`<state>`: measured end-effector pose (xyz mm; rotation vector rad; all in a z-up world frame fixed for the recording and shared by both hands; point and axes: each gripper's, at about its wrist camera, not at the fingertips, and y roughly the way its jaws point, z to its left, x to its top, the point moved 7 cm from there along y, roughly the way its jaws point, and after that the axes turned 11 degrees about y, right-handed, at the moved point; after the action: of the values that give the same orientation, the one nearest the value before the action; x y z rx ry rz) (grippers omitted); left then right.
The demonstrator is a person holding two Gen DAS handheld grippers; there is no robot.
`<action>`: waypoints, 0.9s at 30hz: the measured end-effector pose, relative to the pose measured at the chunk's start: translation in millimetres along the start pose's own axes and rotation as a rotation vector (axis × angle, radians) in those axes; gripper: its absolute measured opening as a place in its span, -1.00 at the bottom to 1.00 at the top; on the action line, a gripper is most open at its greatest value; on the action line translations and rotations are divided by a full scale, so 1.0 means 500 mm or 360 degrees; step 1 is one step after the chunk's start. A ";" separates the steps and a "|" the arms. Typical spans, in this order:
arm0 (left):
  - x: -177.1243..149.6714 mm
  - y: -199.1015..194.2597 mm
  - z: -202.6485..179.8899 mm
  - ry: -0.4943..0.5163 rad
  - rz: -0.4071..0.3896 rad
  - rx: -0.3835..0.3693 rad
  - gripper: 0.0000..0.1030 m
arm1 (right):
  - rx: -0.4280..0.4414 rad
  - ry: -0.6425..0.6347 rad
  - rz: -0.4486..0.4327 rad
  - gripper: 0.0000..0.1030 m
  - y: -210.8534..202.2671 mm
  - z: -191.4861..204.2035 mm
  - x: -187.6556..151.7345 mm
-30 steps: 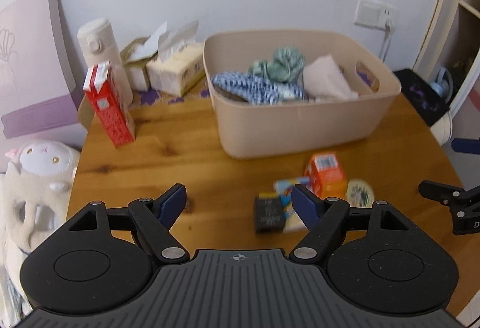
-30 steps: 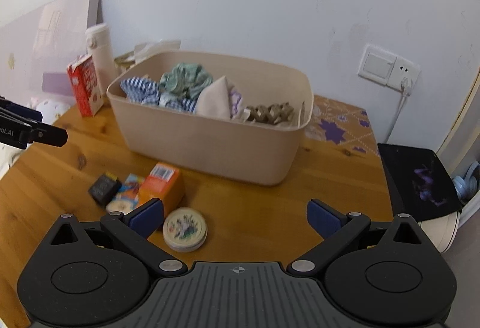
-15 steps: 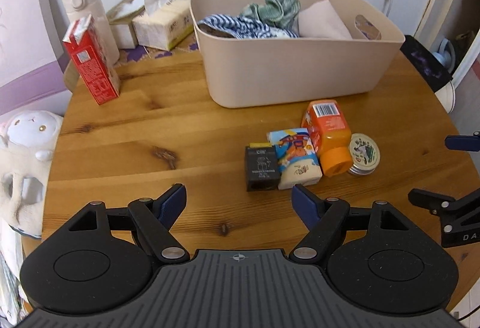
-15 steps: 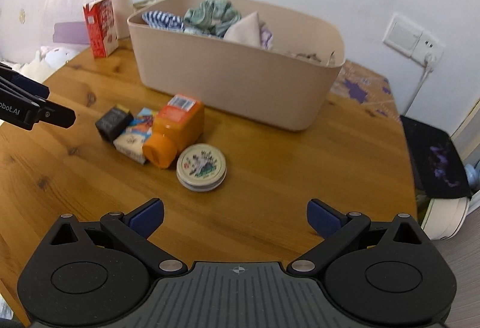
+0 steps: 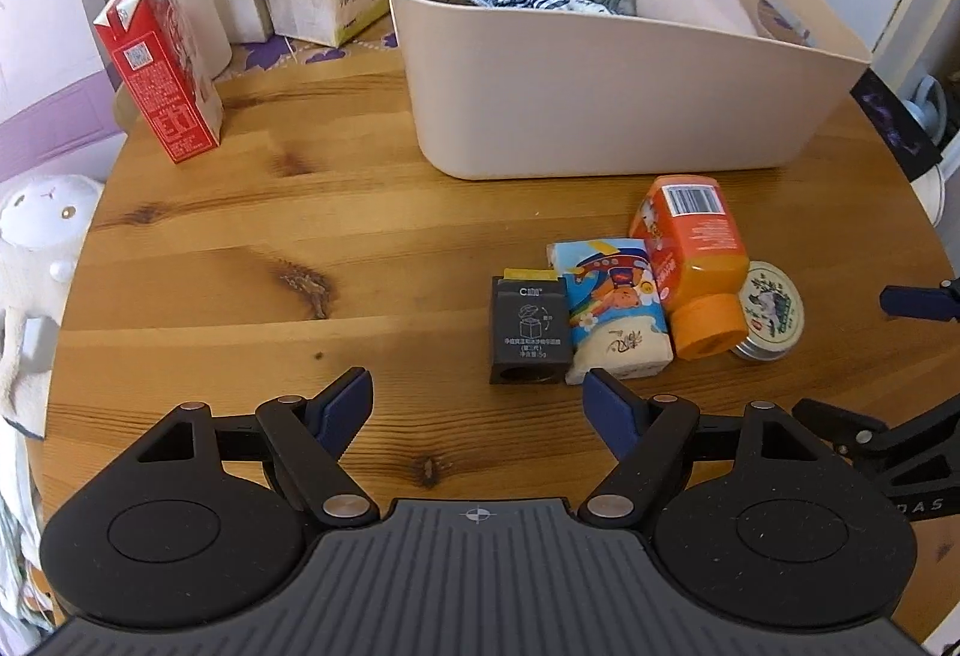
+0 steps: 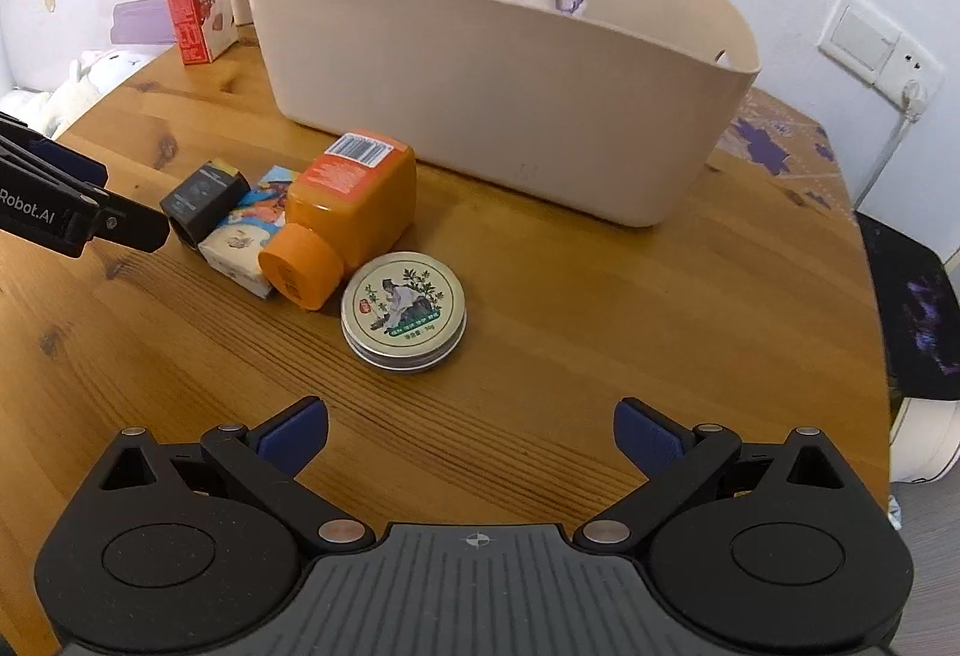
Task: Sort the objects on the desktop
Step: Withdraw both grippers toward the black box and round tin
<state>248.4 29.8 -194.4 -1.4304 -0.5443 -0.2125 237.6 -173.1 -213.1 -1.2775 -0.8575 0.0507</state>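
Grippers, the left gripper (image 5: 477, 398) and right gripper (image 6: 471, 428) both spread and empty, have dropped closer over the tin (image 6: 403, 311) and bottle (image 6: 342, 218), so picking seems next.

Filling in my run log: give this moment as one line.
left tongs open, empty | right tongs open, empty | orange bottle, round tin on table | bin behind

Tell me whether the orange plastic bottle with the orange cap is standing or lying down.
Lying down. The orange plastic bottle rests on its side on the wooden table, cap toward the grippers, barcoded base toward the beige bin.
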 end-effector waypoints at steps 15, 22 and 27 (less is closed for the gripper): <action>0.028 0.054 0.005 -0.0070 0.0051 0.0025 0.52 | 0.0056 -0.0052 0.0040 1.00 0.063 0.003 0.022; 0.033 0.072 0.021 -0.0067 0.0070 0.0071 0.52 | 0.0069 -0.0027 0.0001 1.00 0.074 0.003 0.041; 0.031 0.076 0.023 -0.0029 0.0055 0.0066 0.46 | 0.0098 -0.0020 -0.0015 0.97 0.081 0.004 0.048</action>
<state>276.7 49.5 -219.9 -1.4016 -0.5358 -0.1601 269.8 -146.5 -234.6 -1.2167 -0.8667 0.0771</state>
